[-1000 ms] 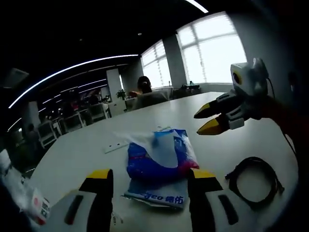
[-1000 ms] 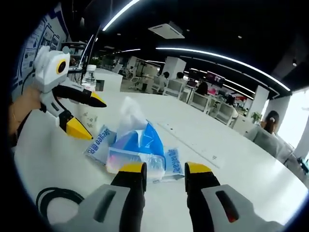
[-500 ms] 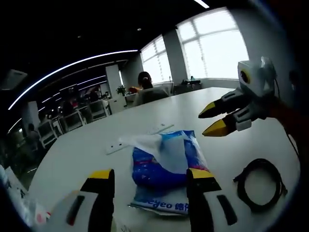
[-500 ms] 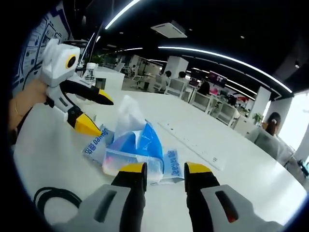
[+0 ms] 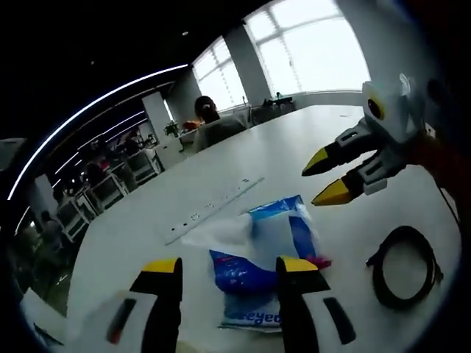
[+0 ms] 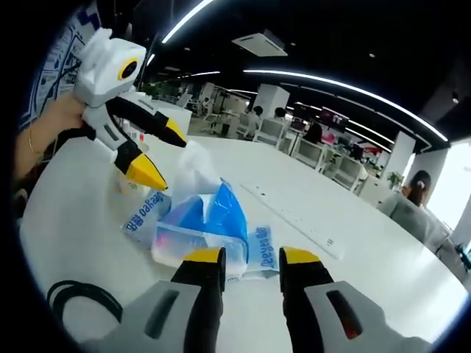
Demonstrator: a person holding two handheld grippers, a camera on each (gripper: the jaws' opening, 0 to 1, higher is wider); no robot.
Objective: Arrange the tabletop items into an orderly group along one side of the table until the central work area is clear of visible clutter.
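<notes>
A blue plastic tissue pack [image 5: 265, 254] with a white tissue sticking out lies on the white table [image 5: 132, 235]. In the left gripper view it sits just beyond my left gripper [image 5: 228, 268], which is open with nothing in it. My right gripper [image 5: 324, 179] hovers open over the table, to the right of the pack. In the right gripper view the pack [image 6: 197, 223] lies just ahead of my open right gripper [image 6: 250, 257]. There the left gripper [image 6: 164, 156], held by a hand, hangs open above the pack's left end.
A coiled black cable [image 5: 405, 266] lies on the table right of the pack, and the cable [image 6: 77, 298] is at lower left in the right gripper view. A long white strip [image 5: 213, 209] lies beyond the pack. A person [image 5: 210, 125] sits at the table's far end. Office desks stand behind.
The left gripper has moved in and now hangs over the pack's left end. The pack and cable lie as before. The right gripper has barely shifted.
</notes>
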